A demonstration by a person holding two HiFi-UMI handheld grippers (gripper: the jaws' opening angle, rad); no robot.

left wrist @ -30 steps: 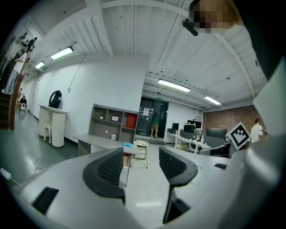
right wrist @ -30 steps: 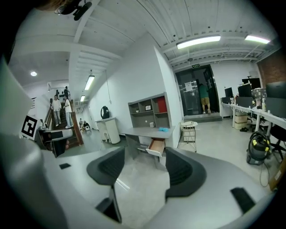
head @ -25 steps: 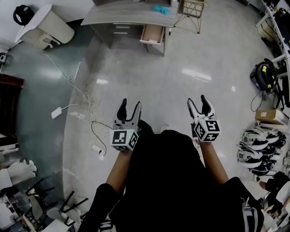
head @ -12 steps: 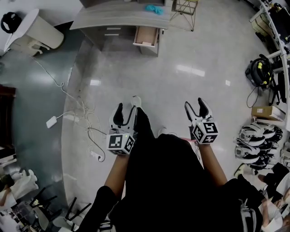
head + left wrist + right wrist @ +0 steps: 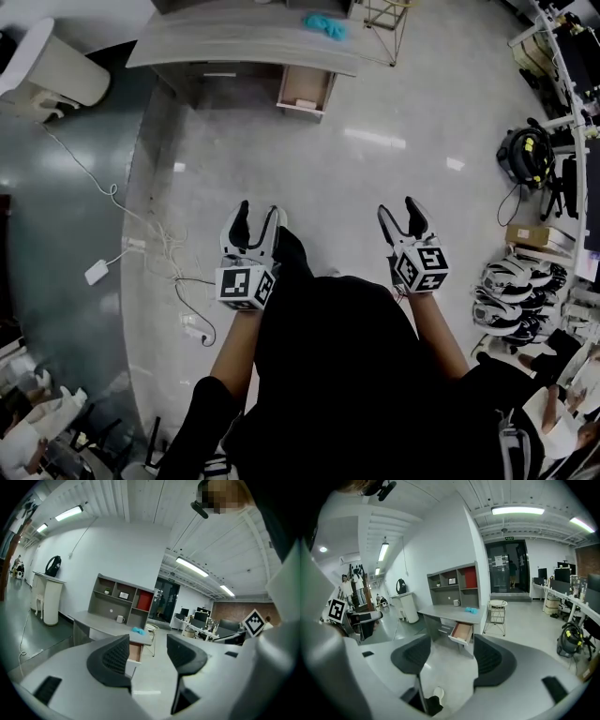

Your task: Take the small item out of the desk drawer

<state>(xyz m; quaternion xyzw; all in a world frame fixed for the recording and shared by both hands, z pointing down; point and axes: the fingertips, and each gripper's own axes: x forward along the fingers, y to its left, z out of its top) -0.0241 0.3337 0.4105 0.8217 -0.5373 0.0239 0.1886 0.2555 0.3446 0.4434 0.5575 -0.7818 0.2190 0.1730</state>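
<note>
Both grippers empty, well short of the open desk drawer.
The left gripper (image 5: 256, 214) and right gripper (image 5: 398, 211) have their jaws wide apart, holding nothing. Far beyond the fingertips the desk drawer (image 5: 305, 91) hangs open; a pale speck (image 5: 305, 101) inside may be the small item.

Glossy, smooth floor (image 5: 375, 187); matt grey desk (image 5: 234, 42); drawer (image 5: 304, 91) int. wood-look.

Surface (image 5: 244, 42): grey.
Drawer (image 5: 305, 91): pale tan inside.
Cloth (image 5: 326, 25): turquoise.
Left gripper (image 5: 258, 214), right gripper (image 5: 397, 210): black jaws, grey bodies, black-and-white square markers.
Floor (image 5: 375, 169): glossy pale grey, darker grey-green at the left.
Shelf panel (image 5: 146, 601): red.
</note>
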